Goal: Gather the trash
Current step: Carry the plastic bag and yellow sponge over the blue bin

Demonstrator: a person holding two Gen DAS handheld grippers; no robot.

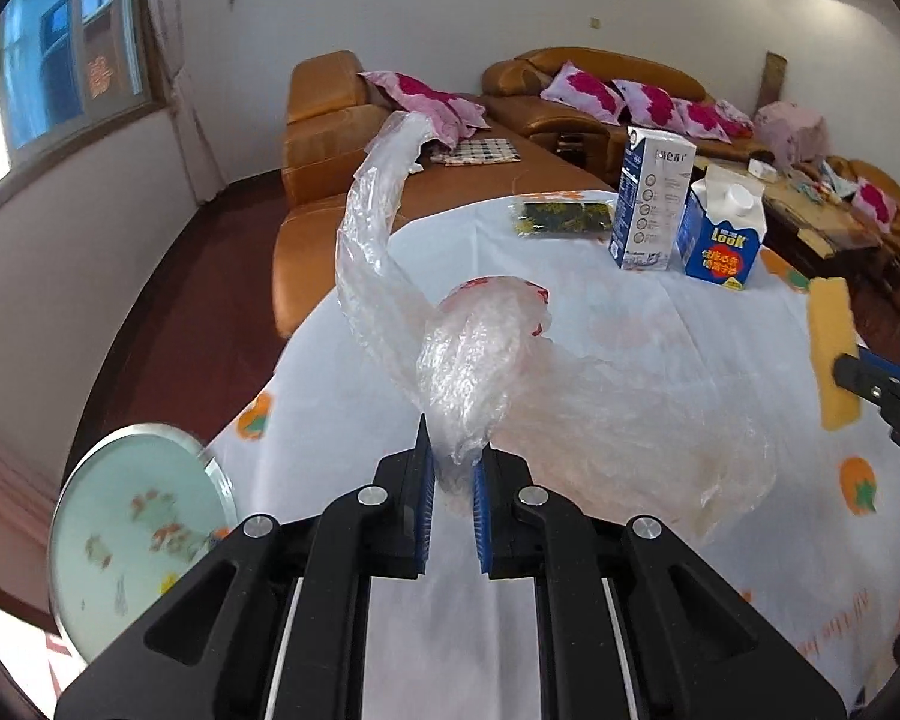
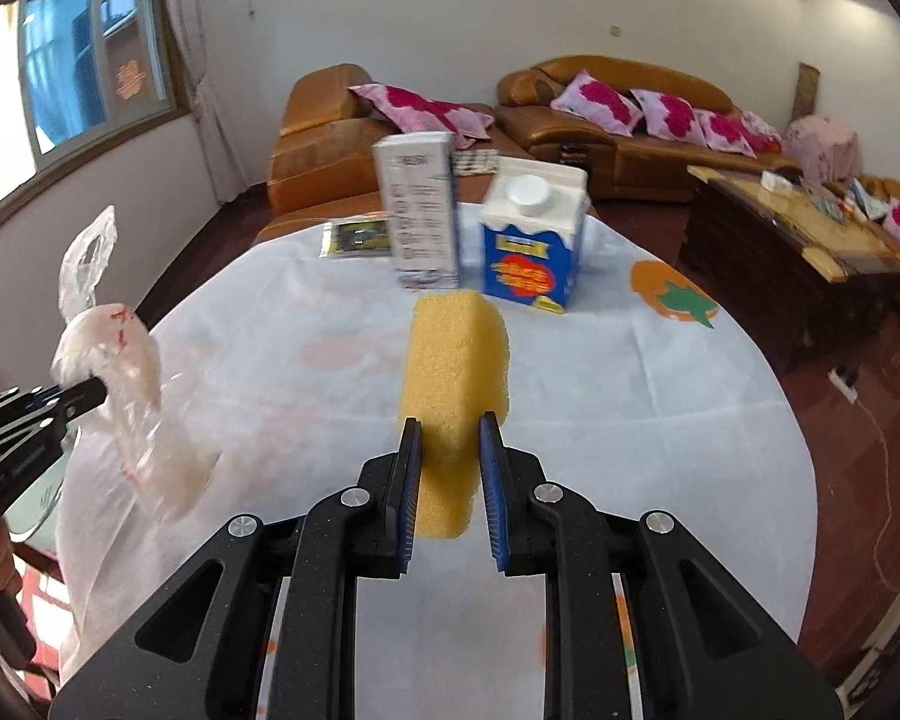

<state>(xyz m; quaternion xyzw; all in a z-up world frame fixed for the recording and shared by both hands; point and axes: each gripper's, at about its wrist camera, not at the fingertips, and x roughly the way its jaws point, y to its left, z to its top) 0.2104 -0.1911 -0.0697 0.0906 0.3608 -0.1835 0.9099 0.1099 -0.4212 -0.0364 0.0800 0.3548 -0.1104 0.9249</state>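
My left gripper [image 1: 453, 468] is shut on a clear plastic bag [image 1: 480, 360] and holds it above the white tablecloth [image 1: 600, 312]; one bag handle [image 1: 372, 204] stands up to the left. It also shows in the right wrist view [image 2: 120, 372], at the left. My right gripper [image 2: 450, 450] is shut on a yellow sponge [image 2: 456, 372], held upright above the table; the sponge shows at the right edge of the left wrist view [image 1: 834, 354]. At the far side of the table stand a tall white carton [image 2: 420, 210], a blue carton [image 2: 531, 240] and a flat dark packet [image 2: 357, 237].
A round glass stool top [image 1: 138, 528] sits low at the left of the table. Brown sofas [image 2: 618, 120] with pink pillows line the far wall. A wooden coffee table [image 2: 798, 222] stands at the right. The table's edge [image 2: 798, 438] curves round at the right.
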